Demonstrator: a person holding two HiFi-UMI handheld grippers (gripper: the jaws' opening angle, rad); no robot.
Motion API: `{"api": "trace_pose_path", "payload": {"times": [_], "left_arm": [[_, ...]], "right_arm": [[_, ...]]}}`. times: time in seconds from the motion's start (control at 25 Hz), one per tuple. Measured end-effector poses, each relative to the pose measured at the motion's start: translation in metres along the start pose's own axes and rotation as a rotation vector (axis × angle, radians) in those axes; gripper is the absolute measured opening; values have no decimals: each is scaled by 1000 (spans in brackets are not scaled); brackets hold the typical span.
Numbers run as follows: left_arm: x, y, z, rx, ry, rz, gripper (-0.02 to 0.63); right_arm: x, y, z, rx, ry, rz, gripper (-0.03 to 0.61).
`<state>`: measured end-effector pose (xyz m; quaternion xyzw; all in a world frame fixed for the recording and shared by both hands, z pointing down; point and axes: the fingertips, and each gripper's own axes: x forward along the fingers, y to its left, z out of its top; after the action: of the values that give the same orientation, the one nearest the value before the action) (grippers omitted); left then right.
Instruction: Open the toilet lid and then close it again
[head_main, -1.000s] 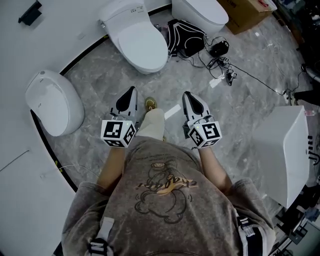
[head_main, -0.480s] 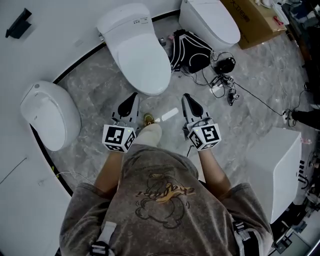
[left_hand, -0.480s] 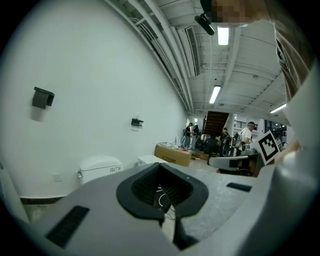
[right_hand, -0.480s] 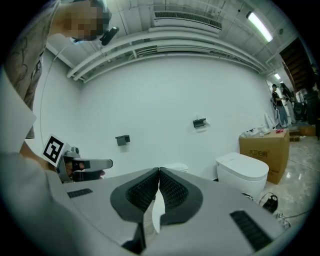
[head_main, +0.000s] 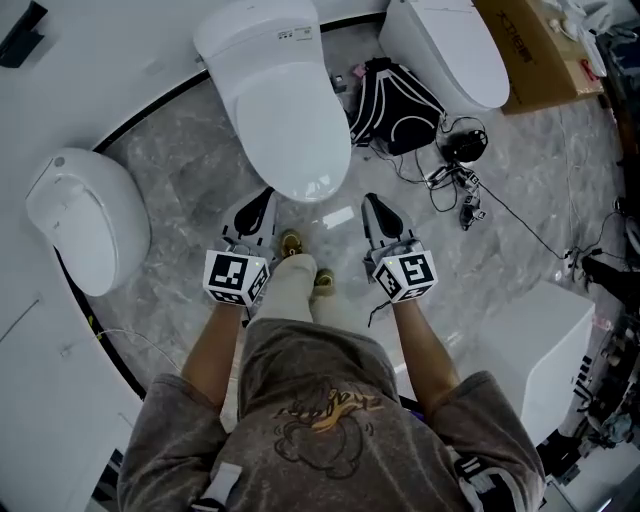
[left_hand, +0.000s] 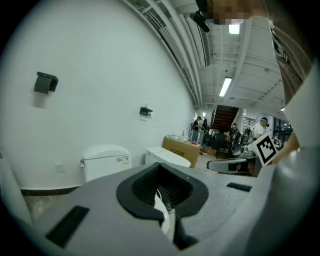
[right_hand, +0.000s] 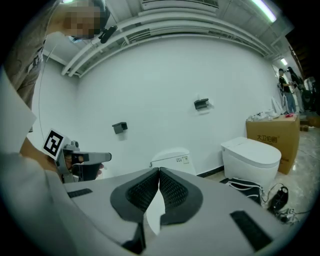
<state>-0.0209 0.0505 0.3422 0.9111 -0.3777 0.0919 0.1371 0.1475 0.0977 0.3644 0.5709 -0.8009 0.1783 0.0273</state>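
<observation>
**Both tongs closed and empty; toilet lid down**

The white toilet (head_main: 283, 100) stands against the curved wall, directly ahead of the person. Its lid (head_main: 292, 130) lies flat over the bowl. A small printed label (head_main: 288, 34) sits on the top of the tank; its marks are too small to read.

The left gripper (head_main: 261, 197) has its jaws pressed together with nothing between them, as confirmed in the left gripper view (left_hand: 160, 172). It points at the front of the bowl, close to the rim but apart from it. The right gripper (head_main: 372, 202) is likewise closed on nothing (right_hand: 159, 172) and sits to the right of the bowl's front, not touching. Each gripper carries a cube with black-and-white square markers.

A brown cardboard box (head_main: 535, 45) stands at the upper right. It bears a row of dark printed characters (right_hand: 267, 137), which cannot be read with certainty. A black bag with white stripes (head_main: 395, 98) lies between the middle toilet and a second toilet (head_main: 447, 45). Black cables (head_main: 458, 170) trail over the grey marble floor (head_main: 180, 160). A third toilet (head_main: 85, 215) sits at the left.
</observation>
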Motion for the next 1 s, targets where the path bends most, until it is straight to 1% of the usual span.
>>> {"api": "trace_pose_path", "payload": {"times": [0.16,0.32,0.48,0.64,0.8,1.0], "left_arm": [[19,14,-52,-26,23,30,8],[40,22,-112,-44,50,52,8],[52,28,-178,-59,89,54,8],[58,34,-243,-90,123,71,8],[68,37,-300,-108,147,66,8],[86,48,-362,-126,180,53,8]], "right_arm": [[22,-17,-53,28,44,26,26],[42,-31,-113,45,87,49,26],[57,-33,-173,62,136,80,26],[69,-34,-224,49,168,110,26],[81,-43,-279,54,193,108,26],[101,-54,-340,51,231,97,26]]}}
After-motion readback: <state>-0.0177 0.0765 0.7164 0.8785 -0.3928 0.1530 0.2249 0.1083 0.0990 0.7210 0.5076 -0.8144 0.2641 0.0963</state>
